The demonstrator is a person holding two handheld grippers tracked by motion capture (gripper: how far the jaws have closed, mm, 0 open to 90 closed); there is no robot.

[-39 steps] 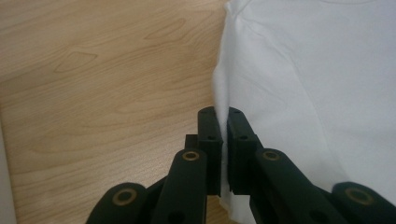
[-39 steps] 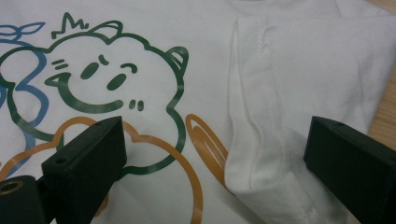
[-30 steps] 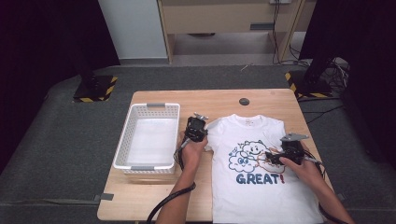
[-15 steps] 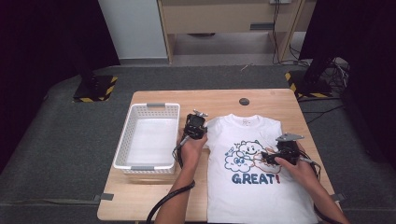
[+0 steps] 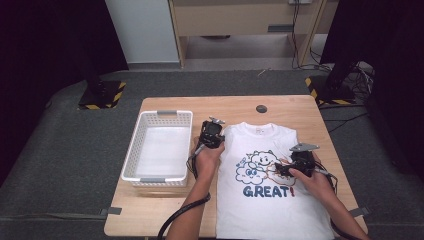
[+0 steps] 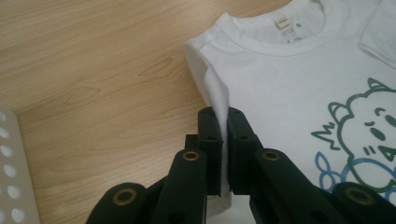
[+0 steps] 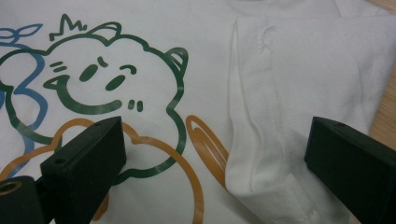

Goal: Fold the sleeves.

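- High view shows a white t-shirt (image 5: 270, 185) lying flat on the wooden table (image 5: 165, 210), print side up, with its right sleeve already folded over the chest.
- Left claw (image 6: 223, 140) is closed on a pinch of cloth at the left sleeve edge of the t-shirt; the fabric stands up between its jaws.
- Right claw (image 7: 215, 154) hangs open above the folded right sleeve, jaws wide apart, one on each side of the hem, and it grips nothing.
- I judge the step in hand is folding the left sleeve inward. To do it well, the left claw should lift only a little and carry the cloth across toward the cartoon print, so that the fold line runs straight from the collar downward.
- Right claw could press on the body of the shirt, so that the shirt does not slide.
- Room for moving: the white basket (image 5: 159, 148) stands just beside the left hand (image 5: 207, 155), so the swing should go to the right, away from its wall.
- Bottom hem of the shirt lies at the near table edge; pulling toward the person may drag it off.
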